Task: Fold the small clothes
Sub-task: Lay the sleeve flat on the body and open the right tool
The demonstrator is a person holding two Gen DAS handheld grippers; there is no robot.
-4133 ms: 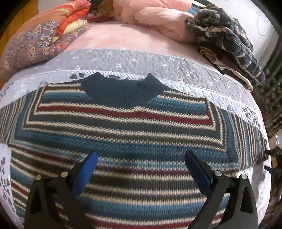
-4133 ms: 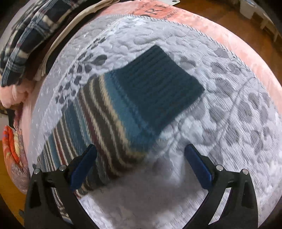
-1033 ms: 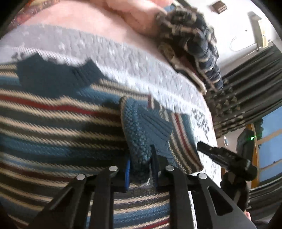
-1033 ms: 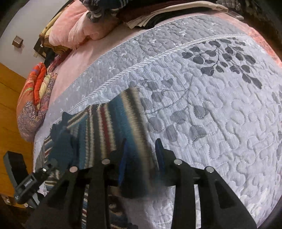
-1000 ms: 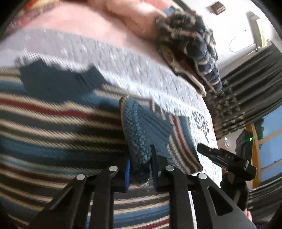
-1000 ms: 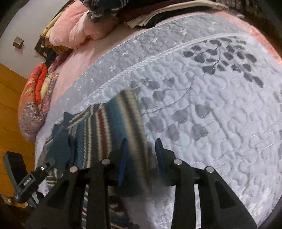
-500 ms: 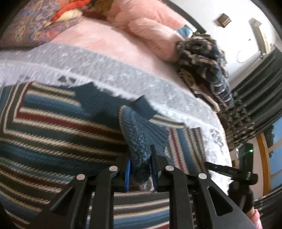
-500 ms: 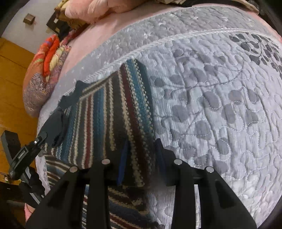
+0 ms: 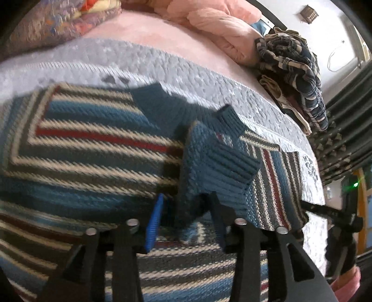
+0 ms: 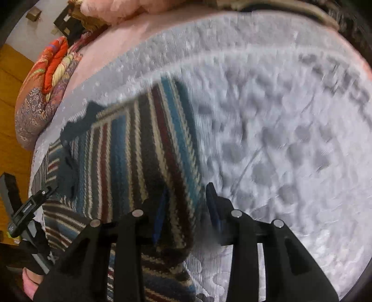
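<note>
Left gripper [image 9: 186,215]: fingers a short gap apart, the sleeve cuff [image 9: 218,167] bunched between them; blue pad on one side stands slightly off the knit, so firm contact cannot be told. Cuff is dark teal rib, raised over the sweater's chest.

Right gripper [image 10: 186,209]: fingers narrowly parted with a fold of striped sleeve between them; view is motion-blurred, grip pressure unclear.

Striped sweater [image 9: 81,148] lies flat on the grey quilted bedspread [image 10: 279,139], neck toward the far side, right sleeve folded in across the body.

Beyond: pink blanket [image 9: 167,39], pile of pink bedding [image 9: 214,18], a heap of plaid clothes [image 9: 295,62] at far right, a patterned floral quilt [image 10: 46,83] at the left edge.
</note>
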